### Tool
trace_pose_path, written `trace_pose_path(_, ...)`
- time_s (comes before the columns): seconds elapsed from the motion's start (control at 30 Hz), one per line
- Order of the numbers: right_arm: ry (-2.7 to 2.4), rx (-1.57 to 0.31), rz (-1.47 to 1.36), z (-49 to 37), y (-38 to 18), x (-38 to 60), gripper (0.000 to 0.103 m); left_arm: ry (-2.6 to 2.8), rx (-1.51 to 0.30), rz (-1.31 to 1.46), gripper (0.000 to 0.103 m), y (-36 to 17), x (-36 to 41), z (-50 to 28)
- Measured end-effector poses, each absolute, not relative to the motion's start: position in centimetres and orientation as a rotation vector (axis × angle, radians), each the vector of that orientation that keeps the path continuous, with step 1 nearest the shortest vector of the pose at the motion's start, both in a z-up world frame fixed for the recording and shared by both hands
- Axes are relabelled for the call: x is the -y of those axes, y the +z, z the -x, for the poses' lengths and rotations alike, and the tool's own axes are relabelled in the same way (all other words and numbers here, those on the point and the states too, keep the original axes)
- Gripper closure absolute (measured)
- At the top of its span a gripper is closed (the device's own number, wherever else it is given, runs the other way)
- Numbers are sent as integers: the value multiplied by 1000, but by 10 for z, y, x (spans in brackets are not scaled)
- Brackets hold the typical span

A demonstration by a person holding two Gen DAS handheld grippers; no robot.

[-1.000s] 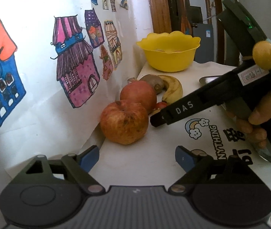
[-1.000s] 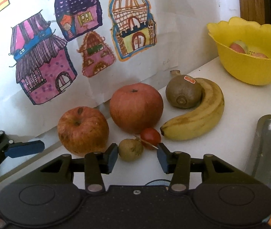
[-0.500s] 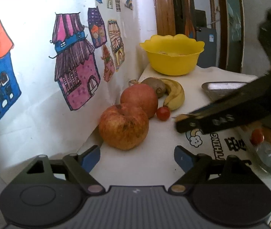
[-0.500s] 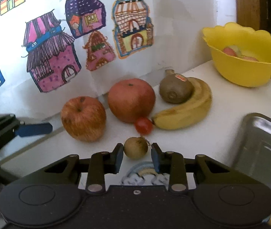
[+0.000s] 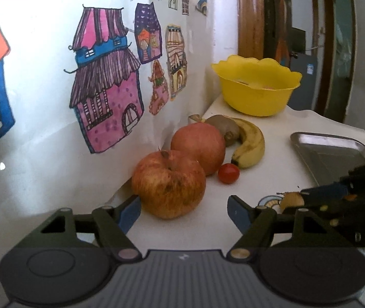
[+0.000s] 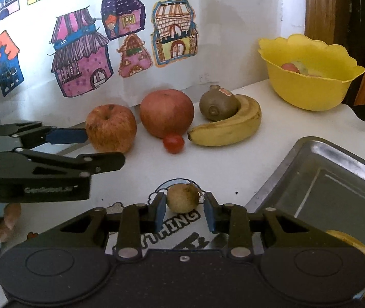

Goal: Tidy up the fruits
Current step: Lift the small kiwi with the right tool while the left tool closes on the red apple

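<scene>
1. Fruits, item one: small round brownish fruit [image 6: 183, 198], dull-skinned, pinched in the right gripper [image 6: 183, 211] above the tabletop [image 6: 272, 138], beside the steel tray [image 6: 336, 187].
2. Left gripper [image 5: 183, 210]: spread wide, empty, flanking a mottled, wrinkled apple [image 5: 168, 183].
3. Remaining loose: smooth apple [image 6: 166, 113], glossy cherry tomato [image 6: 173, 143], fuzzy kiwi [image 6: 218, 106], curved banana [image 6: 230, 127].
4. Yellow scalloped plastic bowl [image 6: 308, 92]: some fruit inside. Judged early in the sort.

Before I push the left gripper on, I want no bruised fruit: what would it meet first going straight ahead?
Most likely the nearer apple: it sits just ahead of the open left gripper, slightly toward its left finger.
</scene>
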State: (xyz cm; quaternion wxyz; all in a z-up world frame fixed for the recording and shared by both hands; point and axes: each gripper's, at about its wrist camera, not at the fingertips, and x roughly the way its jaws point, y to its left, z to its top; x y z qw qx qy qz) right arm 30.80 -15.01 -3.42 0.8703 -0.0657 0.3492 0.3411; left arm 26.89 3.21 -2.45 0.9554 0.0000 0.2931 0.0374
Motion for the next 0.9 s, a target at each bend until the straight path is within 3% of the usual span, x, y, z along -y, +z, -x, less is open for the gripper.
trace_pose_path(0.4,712,-726,142,-317,-39,142,62,127,-627,21,15,-29,-30,-290)
trace_pose_path(0.9,725,-701,137,-324,-41,131,59,185,-628,106,23,-33,-37,-296)
